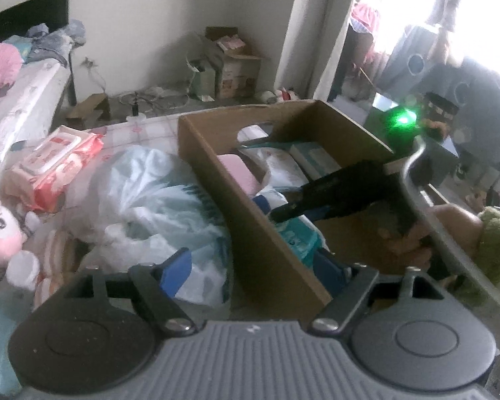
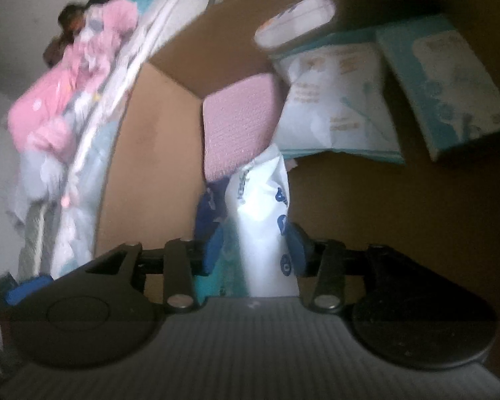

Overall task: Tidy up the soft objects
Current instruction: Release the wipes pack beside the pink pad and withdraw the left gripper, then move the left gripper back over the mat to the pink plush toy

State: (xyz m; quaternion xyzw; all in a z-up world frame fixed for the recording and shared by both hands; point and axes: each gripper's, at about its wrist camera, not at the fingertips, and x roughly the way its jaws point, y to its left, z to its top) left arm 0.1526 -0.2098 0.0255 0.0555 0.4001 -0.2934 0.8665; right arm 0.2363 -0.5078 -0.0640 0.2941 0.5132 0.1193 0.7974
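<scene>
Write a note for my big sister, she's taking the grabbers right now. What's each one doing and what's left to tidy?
Right gripper: down inside the cardboard box, fingers shut on a white-and-blue soft pack.
Left gripper: fingers open, holding nothing, straddling the box's near wall.
Done: a pink pad and two teal-and-white packs already lie in the box.
Left: set down the held pack, then box what waits on the bed: the red wipes pack, the plastic bag and the pink plush toy.
</scene>
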